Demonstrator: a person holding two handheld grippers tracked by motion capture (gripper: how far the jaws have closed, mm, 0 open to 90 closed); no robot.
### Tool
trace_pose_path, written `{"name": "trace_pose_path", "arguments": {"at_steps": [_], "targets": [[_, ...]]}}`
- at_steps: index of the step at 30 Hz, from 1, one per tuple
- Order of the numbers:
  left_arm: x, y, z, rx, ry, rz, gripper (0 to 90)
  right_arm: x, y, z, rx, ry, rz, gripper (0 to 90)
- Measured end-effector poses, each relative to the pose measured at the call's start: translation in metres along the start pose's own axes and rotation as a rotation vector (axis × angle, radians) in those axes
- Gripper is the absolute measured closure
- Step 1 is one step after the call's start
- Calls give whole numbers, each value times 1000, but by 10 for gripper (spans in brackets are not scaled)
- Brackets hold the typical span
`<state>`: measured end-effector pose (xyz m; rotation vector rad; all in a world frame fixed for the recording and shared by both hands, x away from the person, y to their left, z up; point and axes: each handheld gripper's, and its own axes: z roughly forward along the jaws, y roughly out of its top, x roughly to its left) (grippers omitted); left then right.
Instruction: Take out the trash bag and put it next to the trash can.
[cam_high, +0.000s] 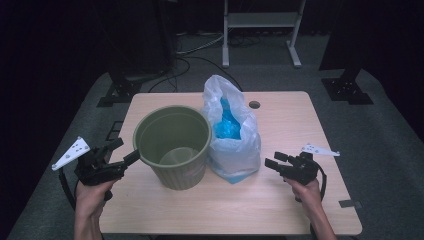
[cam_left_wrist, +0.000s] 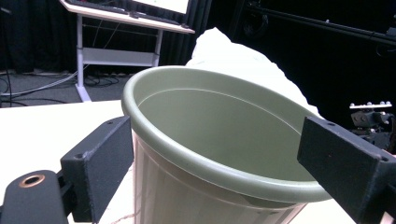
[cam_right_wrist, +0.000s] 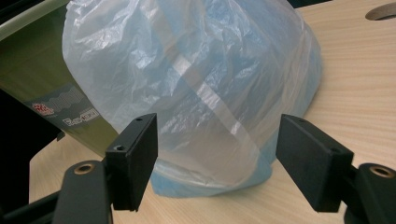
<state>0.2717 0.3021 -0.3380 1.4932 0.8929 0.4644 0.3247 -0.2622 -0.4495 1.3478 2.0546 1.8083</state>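
An olive-green plastic bin (cam_high: 172, 145) stands upright on the wooden table (cam_high: 290, 125), its inside bare. Against its right side leans a white translucent plastic bag (cam_high: 232, 132) with blue material inside, mouth open upward. My left gripper (cam_high: 126, 150) is open beside the bin's left wall; in the left gripper view its jaws straddle the bin's rim (cam_left_wrist: 210, 140) without touching, and the bag (cam_left_wrist: 233, 51) rises behind. My right gripper (cam_high: 272, 160) is open just right of the bag. In the right gripper view the bag (cam_right_wrist: 201, 88) sits between the spread jaws, with the bin (cam_right_wrist: 42, 70) behind it on the left.
A round cable hole (cam_high: 254, 104) lies in the table's far side, and a strip of tape (cam_high: 350, 203) at its near right edge. Beyond the table stand a white frame (cam_high: 260, 30) and black stand bases (cam_high: 347, 90) on grey carpet with cables.
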Motion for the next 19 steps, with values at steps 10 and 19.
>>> {"name": "trace_pose_path", "arguments": {"at_steps": [10, 19], "targets": [[-1, -1, 2, 5, -2, 4, 95, 1, -15, -15, -24, -28, 6, 280], [-3, 0, 2, 6, -5, 9, 95, -1, -25, -26, -59, -40, 29, 279]]}}
